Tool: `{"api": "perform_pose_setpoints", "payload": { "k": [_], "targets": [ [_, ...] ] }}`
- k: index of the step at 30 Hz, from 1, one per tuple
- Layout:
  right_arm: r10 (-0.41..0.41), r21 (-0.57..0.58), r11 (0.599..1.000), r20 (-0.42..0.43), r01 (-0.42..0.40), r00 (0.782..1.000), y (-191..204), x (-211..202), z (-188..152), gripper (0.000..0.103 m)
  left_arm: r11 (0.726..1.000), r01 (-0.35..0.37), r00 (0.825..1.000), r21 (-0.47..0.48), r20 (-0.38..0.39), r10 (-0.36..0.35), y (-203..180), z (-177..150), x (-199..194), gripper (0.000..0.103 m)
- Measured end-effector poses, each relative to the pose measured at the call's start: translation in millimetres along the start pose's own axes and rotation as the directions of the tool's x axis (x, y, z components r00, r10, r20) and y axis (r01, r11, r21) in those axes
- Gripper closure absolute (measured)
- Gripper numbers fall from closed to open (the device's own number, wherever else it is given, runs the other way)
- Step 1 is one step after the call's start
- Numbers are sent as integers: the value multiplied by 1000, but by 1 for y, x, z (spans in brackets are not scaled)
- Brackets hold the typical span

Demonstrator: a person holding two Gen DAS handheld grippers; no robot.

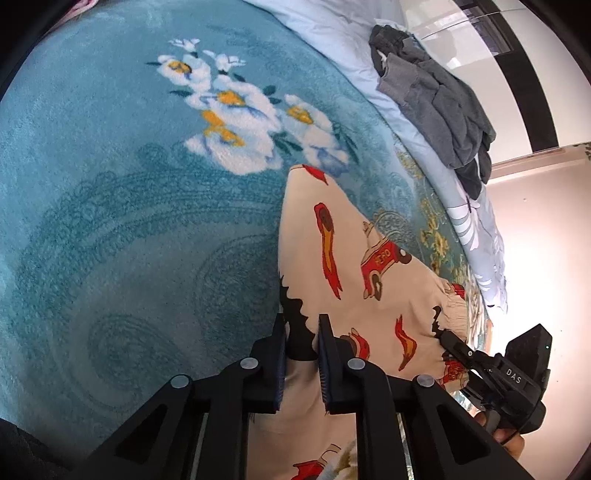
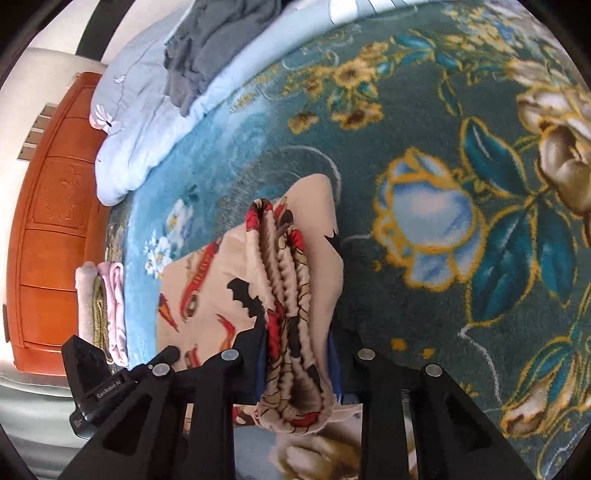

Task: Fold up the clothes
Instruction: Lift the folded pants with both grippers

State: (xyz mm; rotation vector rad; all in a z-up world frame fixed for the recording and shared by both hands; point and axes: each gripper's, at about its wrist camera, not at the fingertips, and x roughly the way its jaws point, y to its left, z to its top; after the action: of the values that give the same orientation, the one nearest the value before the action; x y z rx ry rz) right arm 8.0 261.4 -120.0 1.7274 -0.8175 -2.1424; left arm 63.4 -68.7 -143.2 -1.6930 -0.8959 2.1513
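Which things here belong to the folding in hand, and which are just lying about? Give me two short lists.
In the job:
- car-print garment, cream with red cars
- left gripper, pinching its edge
- right gripper, clamped on its gathered waistband

Lying about:
- grey clothes heap
- pale blue quilt
- small folded stack
- wooden headboard
- floral blanket underneath

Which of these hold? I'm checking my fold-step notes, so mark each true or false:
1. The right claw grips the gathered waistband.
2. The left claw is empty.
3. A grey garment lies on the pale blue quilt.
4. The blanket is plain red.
1. True: the right claw is shut on the ruffled waistband of the car-print garment.
2. False: the left claw pinches that garment's edge.
3. True: the grey garment rests on the pale blue quilt.
4. False: the blanket is teal with flowers.
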Motion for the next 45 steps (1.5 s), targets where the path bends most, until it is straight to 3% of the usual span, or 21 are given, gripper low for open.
{"api": "perform_pose_setpoints", "payload": {
  "k": [5,9,16,19,21,23,29,32,36,45],
  "targets": [
    [31,-91,995,26,-29,999,38,-21,8,75,997,72,992,-11,103,-70,4,-5,-32,91],
    [34,-172,985,34,-28,999,72,-29,15,75,991,133,973,-21,194,-126,5,-6,-53,93],
    [4,-271,963,31,5,1000,119,-35,17,76,978,162,971,-130,198,-134,25,-1,-59,93],
    [-17,-288,957,41,28,999,125,-38,15,76,961,191,972,-200,177,-156,35,-3,-57,88],
    [-24,-262,964,46,35,999,118,-39,14,76,959,166,980,-231,151,-133,39,-6,-53,80],
    [-32,-238,970,47,43,998,110,-40,13,76,958,134,989,-254,91,-114,39,-7,-42,51],
    [-49,-159,986,26,53,998,79,-32,15,76,970,62,998,-233,-15,-67,31,-8,-13,43],
    [-64,-143,988,9,64,998,69,-27,18,76,967,61,996,-247,-54,-76,32,-5,2,43],
    [-65,-132,989,-6,64,998,60,-24,20,76,948,138,983,-286,-78,-167,35,-1,16,43],
    [-72,-100,993,-33,69,997,44,-12,24,75,915,186,967,-359,-97,-235,45,4,31,45]
  ]
}}
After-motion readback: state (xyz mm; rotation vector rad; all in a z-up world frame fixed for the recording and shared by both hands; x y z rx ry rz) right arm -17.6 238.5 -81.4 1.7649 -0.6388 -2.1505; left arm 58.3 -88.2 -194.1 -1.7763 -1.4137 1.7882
